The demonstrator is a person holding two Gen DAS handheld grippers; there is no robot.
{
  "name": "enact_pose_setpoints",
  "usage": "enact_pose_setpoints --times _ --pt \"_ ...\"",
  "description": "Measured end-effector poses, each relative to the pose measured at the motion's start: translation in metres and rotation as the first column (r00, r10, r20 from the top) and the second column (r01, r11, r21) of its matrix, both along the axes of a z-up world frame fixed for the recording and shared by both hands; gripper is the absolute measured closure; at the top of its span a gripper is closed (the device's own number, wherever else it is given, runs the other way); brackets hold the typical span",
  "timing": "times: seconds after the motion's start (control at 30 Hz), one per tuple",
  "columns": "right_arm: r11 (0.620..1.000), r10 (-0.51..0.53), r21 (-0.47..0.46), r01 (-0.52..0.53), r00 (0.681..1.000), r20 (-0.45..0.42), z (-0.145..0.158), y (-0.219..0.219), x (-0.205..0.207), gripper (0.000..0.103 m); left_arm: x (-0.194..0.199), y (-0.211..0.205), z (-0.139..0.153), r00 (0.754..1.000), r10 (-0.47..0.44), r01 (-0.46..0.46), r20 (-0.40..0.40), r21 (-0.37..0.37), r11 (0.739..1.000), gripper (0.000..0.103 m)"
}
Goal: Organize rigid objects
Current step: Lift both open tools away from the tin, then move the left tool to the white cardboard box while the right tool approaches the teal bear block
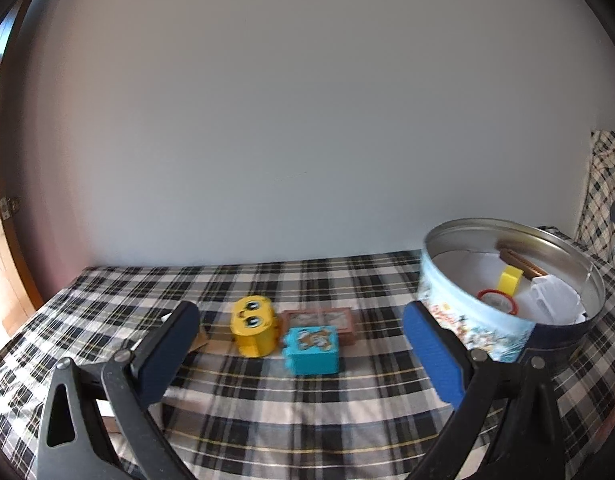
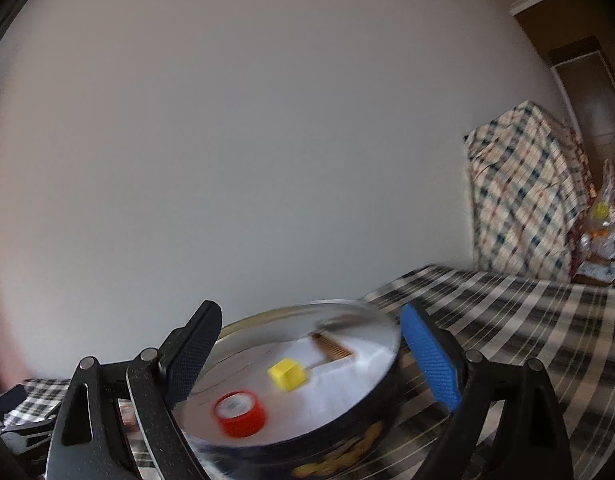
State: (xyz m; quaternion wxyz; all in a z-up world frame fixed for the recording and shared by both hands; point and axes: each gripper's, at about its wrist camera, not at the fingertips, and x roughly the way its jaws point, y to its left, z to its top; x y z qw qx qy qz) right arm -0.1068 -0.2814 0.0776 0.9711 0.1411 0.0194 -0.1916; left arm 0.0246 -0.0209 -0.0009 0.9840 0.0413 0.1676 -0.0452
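In the left wrist view, my left gripper (image 1: 303,346) is open and empty above the plaid cloth. Ahead of it lie a yellow face block (image 1: 253,330), a blue picture block (image 1: 312,350) and a brown flat box (image 1: 327,322) behind them. A round tin (image 1: 467,320) stands at the right and holds a yellow cube (image 1: 510,280), a red ring (image 1: 498,300) and a brown comb (image 1: 521,261). In the right wrist view, my right gripper (image 2: 311,356) is open and empty over the tin (image 2: 347,436), above the yellow cube (image 2: 288,374), red ring (image 2: 240,408) and comb (image 2: 333,346).
A plain white wall (image 1: 307,120) backs the table. A plaid-covered object (image 2: 519,200) stands at the far right, with shiny wrapped items (image 2: 599,232) beside it. White paper (image 1: 551,296) lines the tin. A door edge (image 1: 11,240) is at the left.
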Motion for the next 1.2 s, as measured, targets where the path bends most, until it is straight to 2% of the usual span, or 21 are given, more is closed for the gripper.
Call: enact_pose_setpoints --times 0.17,0.37,0.6,0.83,0.93,1.1,1.17,1.2 --pt "0.998 0.068 0.001 -0.068 0.997 -0.030 -0.003 0.032 0.013 0.010 0.006 0.030 -0.004 0.998 0.029 -0.031 -0.055 -0.037 0.999 0.000" --pt "0.990 0.141 0.000 -0.142 0.988 -0.069 -0.005 0.067 0.031 0.010 0.008 0.066 -0.008 0.993 0.069 -0.072 -0.093 -0.029 0.997 0.000" --pt "0.971 0.238 0.028 -0.236 0.962 -0.137 -0.011 0.099 0.055 0.010 0.019 0.109 -0.017 0.971 0.142 -0.154 -0.193 -0.049 0.987 0.001" --pt "0.939 0.344 0.073 -0.337 0.904 -0.254 -0.019 0.135 0.091 0.010 0.031 0.140 -0.031 0.922 0.227 -0.250 -0.314 -0.035 0.968 0.001" --pt "0.927 0.372 0.079 -0.368 0.867 -0.331 -0.024 0.156 0.111 0.010 0.036 0.153 -0.038 0.898 0.247 -0.281 -0.364 -0.044 0.959 0.001" --pt "0.911 0.401 0.117 -0.395 0.785 -0.471 -0.037 0.182 0.145 0.010 0.040 0.165 -0.046 0.866 0.260 -0.317 -0.427 -0.067 0.946 0.001" --pt "0.903 0.420 0.157 -0.401 0.739 -0.527 -0.046 0.189 0.160 0.010 0.041 0.166 -0.049 0.862 0.251 -0.316 -0.440 -0.080 0.945 0.000" --pt "0.902 0.422 0.168 -0.399 0.726 -0.542 -0.049 0.190 0.164 0.010 0.040 0.166 -0.049 0.862 0.252 -0.317 -0.439 -0.079 0.945 0.000"
